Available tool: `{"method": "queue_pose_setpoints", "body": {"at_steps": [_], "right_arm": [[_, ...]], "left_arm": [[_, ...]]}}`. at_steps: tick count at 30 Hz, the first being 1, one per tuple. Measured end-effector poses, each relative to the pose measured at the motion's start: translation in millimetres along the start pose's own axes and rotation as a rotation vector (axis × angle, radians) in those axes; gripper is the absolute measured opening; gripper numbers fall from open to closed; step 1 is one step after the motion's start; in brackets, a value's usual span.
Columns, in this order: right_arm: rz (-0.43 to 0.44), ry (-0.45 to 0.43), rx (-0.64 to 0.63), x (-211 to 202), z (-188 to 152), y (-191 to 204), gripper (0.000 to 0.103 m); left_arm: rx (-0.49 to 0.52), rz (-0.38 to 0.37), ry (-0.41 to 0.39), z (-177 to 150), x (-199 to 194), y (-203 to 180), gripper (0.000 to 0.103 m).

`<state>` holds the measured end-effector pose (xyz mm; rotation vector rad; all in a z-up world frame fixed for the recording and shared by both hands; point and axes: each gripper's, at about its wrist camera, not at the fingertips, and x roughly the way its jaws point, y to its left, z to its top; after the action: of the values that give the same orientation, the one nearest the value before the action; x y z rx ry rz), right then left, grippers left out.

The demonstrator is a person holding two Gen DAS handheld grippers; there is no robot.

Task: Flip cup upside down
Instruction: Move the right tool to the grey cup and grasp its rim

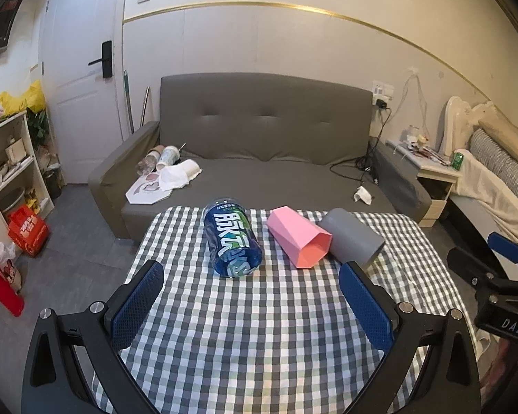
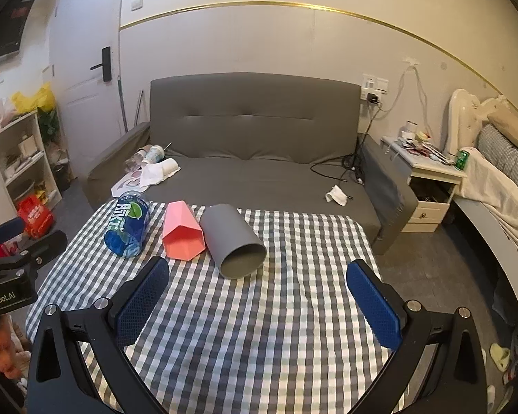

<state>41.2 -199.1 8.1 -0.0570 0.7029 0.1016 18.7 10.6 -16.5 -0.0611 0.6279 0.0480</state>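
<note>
Both grippers hover with jaws spread wide, gripping nothing: left gripper point(image 1: 251, 277), right gripper point(image 2: 258, 272). At twelve o'clock on the checked table point(image 2: 259, 327), three cups lie sideways: blue cup point(image 2: 127, 226), pink cup point(image 2: 182, 231) touching grey cup point(image 2: 233, 239).

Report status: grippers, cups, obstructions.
Left gripper open, right gripper open, both empty. Pink cup, grey cup, blue cup on their sides, touching. Nothing blocking.
</note>
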Motion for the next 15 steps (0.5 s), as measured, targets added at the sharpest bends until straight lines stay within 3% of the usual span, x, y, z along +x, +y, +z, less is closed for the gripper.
{"method": "queue_pose_setpoints", "body": {"at_steps": [5,10,15], "right_arm": [[0.058,0.037,-0.014,31,11,1,0.103],[0.063,0.077,-0.078,77,20,9,0.103],[0.073,0.182,-0.106,135,18,12,0.103]], "left_arm": [[0.001,0.020,0.027,10,26,3,0.103],[0.004,0.043,0.064,13,51,6,0.103],[0.015,0.066,0.114,7,73,12,0.103]]}}
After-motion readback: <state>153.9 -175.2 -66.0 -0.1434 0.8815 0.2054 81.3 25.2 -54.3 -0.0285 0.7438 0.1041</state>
